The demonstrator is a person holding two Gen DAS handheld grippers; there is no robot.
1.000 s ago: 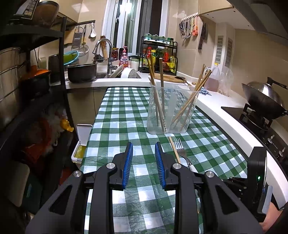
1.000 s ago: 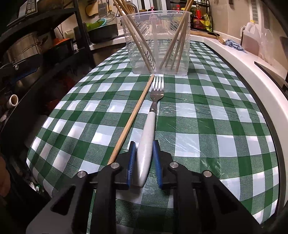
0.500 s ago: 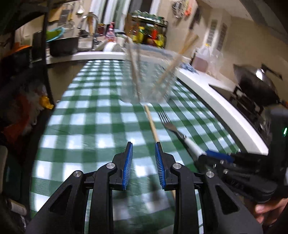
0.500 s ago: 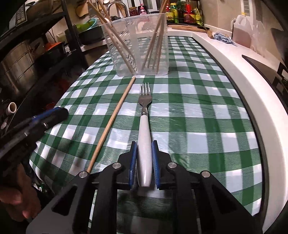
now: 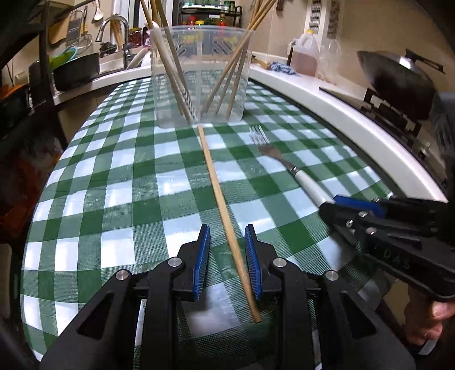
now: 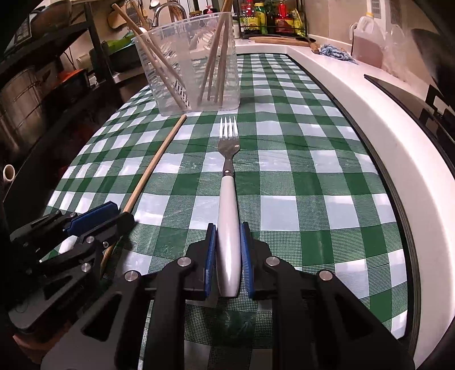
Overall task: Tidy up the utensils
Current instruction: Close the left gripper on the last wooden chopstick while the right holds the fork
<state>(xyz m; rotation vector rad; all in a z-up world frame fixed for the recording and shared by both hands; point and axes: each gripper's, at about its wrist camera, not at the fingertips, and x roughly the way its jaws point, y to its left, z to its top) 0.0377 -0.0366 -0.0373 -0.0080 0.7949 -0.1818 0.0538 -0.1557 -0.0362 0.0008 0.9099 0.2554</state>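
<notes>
A clear plastic container (image 5: 200, 76) (image 6: 187, 65) holding several chopsticks stands on the green checked tablecloth (image 5: 128, 185). One loose wooden chopstick (image 5: 219, 199) (image 6: 156, 162) lies in front of it. My left gripper (image 5: 227, 250) (image 6: 113, 216) is low over the cloth and open. The chopstick's near end runs between its blue pads, close to the right one. A white-handled fork (image 6: 227, 199) (image 5: 273, 155) lies beside the chopstick, tines toward the container. My right gripper (image 6: 228, 250) (image 5: 331, 203) is shut on the fork's handle.
A white counter edge (image 5: 341, 113) runs along the table's right side, with a wok (image 5: 398, 76) on a stove, a jug (image 5: 304, 54) and a blue cloth (image 6: 332, 52). A sink faucet (image 5: 113, 25) stands behind. Dark shelving (image 6: 28, 85) with pots borders the left.
My left gripper has come down and forward, so the loose chopstick now lies between its jaws. The right gripper has drawn the fork back, away from the container.
</notes>
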